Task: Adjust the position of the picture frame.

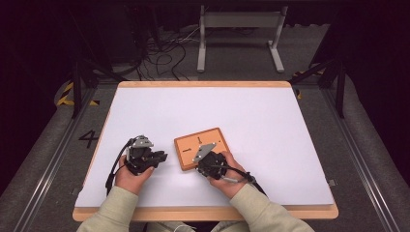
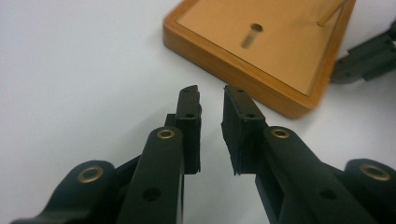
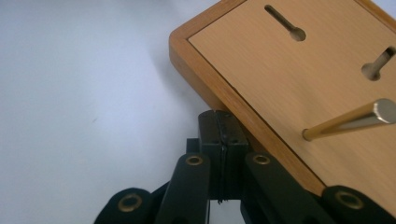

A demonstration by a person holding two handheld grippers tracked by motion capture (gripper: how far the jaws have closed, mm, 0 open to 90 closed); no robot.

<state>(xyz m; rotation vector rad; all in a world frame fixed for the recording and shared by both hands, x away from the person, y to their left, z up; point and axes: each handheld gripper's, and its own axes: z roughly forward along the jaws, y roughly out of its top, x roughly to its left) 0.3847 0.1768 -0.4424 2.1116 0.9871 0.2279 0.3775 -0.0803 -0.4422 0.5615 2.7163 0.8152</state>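
Observation:
A flat wooden board (image 1: 193, 145) with a raised rim lies on the white table top (image 1: 270, 130), just ahead of my hands. Keyhole slots (image 3: 285, 21) are cut into its face, and a thin brass peg (image 3: 345, 120) stands out of it. My right gripper (image 3: 223, 116) is shut with nothing between its jaws, its tips against the board's rim; from above, the right gripper (image 1: 203, 162) sits at the board's near edge. My left gripper (image 2: 210, 95) is open a little and empty, left of the board (image 2: 261, 51) and apart from it, low over the table.
The table's wooden border (image 1: 203, 212) runs along the near side under a person's sleeves. Beyond the far edge, cables (image 1: 164, 58) lie on the floor beside a grey metal stand (image 1: 239, 34). The right gripper's black jaw (image 2: 369, 58) shows past the board's corner.

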